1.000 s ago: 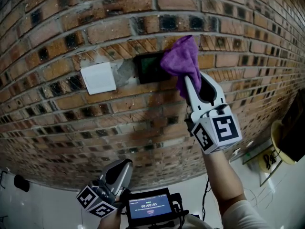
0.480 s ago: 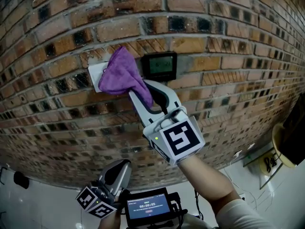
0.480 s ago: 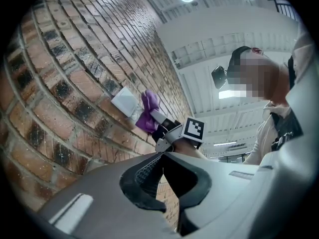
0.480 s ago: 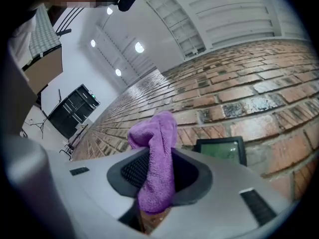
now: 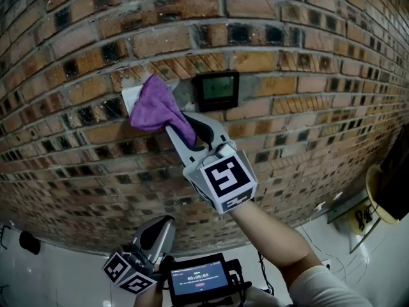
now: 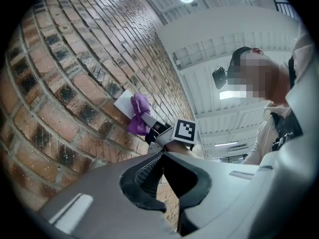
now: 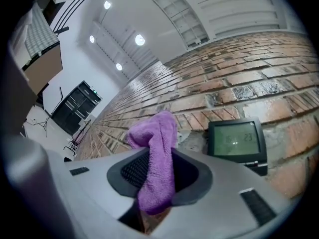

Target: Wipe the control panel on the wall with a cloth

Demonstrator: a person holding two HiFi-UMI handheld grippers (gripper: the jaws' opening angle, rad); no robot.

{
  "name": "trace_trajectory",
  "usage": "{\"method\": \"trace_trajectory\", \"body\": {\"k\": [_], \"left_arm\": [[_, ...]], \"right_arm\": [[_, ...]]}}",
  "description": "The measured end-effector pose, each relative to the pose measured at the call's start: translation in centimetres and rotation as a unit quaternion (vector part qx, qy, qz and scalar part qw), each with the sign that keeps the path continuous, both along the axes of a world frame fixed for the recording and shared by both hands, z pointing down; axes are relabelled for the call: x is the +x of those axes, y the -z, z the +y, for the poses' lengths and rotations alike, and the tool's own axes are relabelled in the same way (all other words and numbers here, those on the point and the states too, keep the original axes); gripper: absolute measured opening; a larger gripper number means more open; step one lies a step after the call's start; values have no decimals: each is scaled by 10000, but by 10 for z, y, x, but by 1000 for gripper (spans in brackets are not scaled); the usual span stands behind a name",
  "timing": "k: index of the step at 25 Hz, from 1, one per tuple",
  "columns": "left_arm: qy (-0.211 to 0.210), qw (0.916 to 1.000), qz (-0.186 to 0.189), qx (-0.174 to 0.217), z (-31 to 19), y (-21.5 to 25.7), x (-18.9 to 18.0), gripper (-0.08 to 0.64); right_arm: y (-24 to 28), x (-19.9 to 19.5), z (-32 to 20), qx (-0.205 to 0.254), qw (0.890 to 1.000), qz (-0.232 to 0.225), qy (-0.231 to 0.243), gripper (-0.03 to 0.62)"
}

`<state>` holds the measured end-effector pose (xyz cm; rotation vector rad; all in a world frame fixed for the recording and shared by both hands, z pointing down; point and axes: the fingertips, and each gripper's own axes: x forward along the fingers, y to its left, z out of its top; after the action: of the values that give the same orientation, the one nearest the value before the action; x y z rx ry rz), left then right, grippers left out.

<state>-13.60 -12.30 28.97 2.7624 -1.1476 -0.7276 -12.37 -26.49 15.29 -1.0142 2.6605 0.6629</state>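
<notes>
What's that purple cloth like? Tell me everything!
The cloth is purple, soft and fuzzy like a towel. It is bunched up, with one end pinched in the right gripper, whose jaws are shut on it. The loose, puffy end lies against the brick wall, over the white plate, just left of the dark panel, which it does not touch.

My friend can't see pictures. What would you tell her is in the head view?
The right gripper holds a purple cloth against a white wall plate on a brick wall, just left of the dark control panel. The left gripper hangs low with its jaws shut, beside a small screen.
</notes>
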Motion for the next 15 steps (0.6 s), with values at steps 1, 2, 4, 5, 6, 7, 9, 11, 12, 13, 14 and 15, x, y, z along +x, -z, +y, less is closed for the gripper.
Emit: {"method": "trace_trajectory", "body": {"k": [1,2,4,5,6,7,9,11,12,13,14,15], "left_arm": [[-15,10000,-5,0,0,0,1,-14],[-32,10000,-11,-2,0,0,2,-14],[-62,10000,-16,-6,-1,0,4,-14],[-75,10000,-18,-5,-1,0,5,-14],[-89,10000,-23,-4,-1,0,6,-14],[-101,9999,-28,-2,-1,0,7,-14],[-120,9999,-38,0,-2,0,10,-14],[-131,9999,-44,-3,-2,1,12,-14],[-135,9999,-46,-4,-2,1,12,-14],[-139,9999,-49,-4,-3,1,13,-14],[-143,9999,-51,-2,-3,2,14,-14],[-149,9999,-55,0,-3,2,15,-14]], "right_arm": [[-1,3,-2,-19,10000,-14,-45,121],[-1,6,-4,-36,10000,-28,-84,121],[-1,13,-7,-48,9999,-45,-156,121],[-1,16,-8,-46,9998,-53,-191,121],[-1,20,-9,-43,9997,-64,-227,121],[-1,23,-10,-40,9996,-78,-264,121],[0,31,-12,-46,9994,-114,-336,121],[2,39,-14,-48,9991,-154,-397,121],[3,43,-14,-43,9990,-172,-422,121],[4,47,-14,-35,9988,-187,-442,121],[4,49,-14,-25,9988,-197,-456,121],[5,52,-14,-13,9987,-202,-469,121]]}}
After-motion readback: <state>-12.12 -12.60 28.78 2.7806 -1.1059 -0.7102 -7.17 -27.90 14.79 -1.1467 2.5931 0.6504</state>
